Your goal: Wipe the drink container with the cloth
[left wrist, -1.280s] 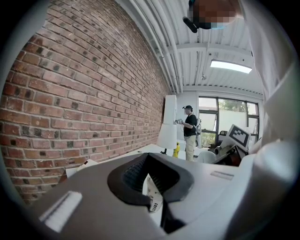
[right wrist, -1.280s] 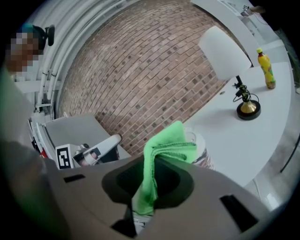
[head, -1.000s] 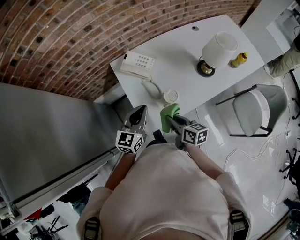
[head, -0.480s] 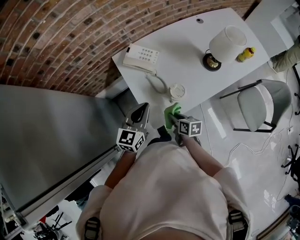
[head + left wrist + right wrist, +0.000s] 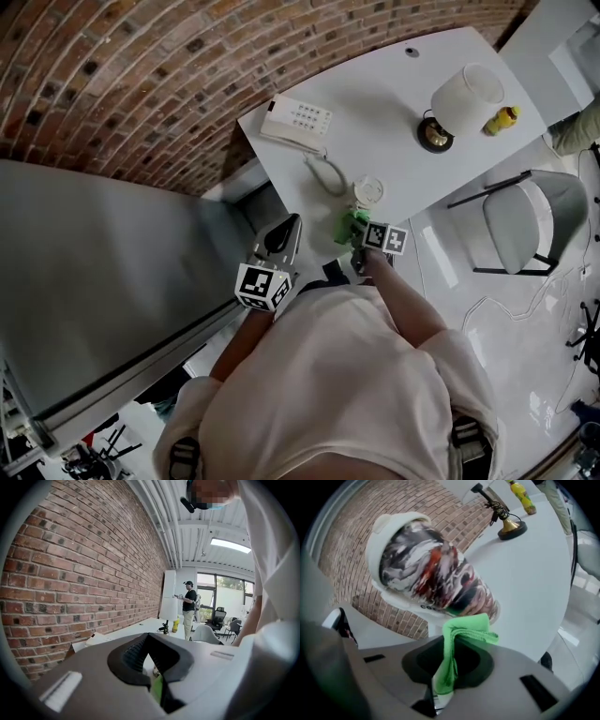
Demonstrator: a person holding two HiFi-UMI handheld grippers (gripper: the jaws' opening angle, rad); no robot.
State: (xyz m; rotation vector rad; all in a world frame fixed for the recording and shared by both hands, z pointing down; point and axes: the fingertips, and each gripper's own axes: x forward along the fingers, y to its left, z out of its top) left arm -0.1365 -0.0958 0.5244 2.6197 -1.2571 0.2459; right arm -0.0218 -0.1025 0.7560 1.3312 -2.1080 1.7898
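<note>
The drink container point(image 5: 433, 576) is a marbled red, black and white cup with a white lid point(image 5: 367, 190). It stands near the front edge of the white table point(image 5: 375, 122). My right gripper point(image 5: 362, 236) is shut on a folded green cloth point(image 5: 457, 641), which also shows in the head view point(image 5: 351, 226). The cloth's top fold lies against the cup's lower side. My left gripper point(image 5: 286, 229) hangs left of the table in front of the person's chest. Its jaws are together and hold nothing; in its own view point(image 5: 150, 654) a strip of the green cloth shows beyond them.
On the table stand a white desk phone point(image 5: 298, 122) with its cord, a lamp with a white shade point(image 5: 464, 98) and a yellow bottle point(image 5: 502, 119). A grey chair point(image 5: 530, 220) is at the right, a brick wall point(image 5: 141, 75) behind, and a person point(image 5: 190, 604) stands far off.
My right gripper has carried the green cloth forward to the cup and now touches its lower side. The left gripper has stayed where it was.
</note>
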